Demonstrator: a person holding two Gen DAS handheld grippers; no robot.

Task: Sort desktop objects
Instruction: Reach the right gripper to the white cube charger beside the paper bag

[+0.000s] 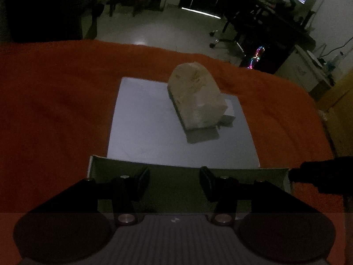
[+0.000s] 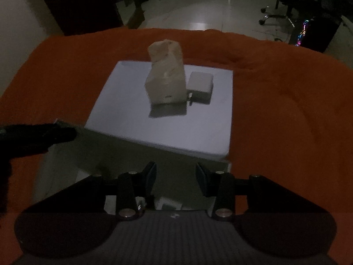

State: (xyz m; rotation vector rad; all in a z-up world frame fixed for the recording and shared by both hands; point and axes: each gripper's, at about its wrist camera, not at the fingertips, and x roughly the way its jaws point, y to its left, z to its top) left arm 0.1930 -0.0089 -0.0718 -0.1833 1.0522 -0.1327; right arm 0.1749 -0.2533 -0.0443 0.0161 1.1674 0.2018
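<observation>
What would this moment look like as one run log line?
left claw: open, empty | right claw: open, empty | tissue pack: on white board, untouched | small white box: right beside pack | orange cloth underneath

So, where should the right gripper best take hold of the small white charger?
Probably across the charger's two flat side faces, coming from above and from its right. The tissue pack stands close against its left, and folded prongs seem to sit at its near-left corner, so that side is blocked. The right gripper is open and empty.
</observation>
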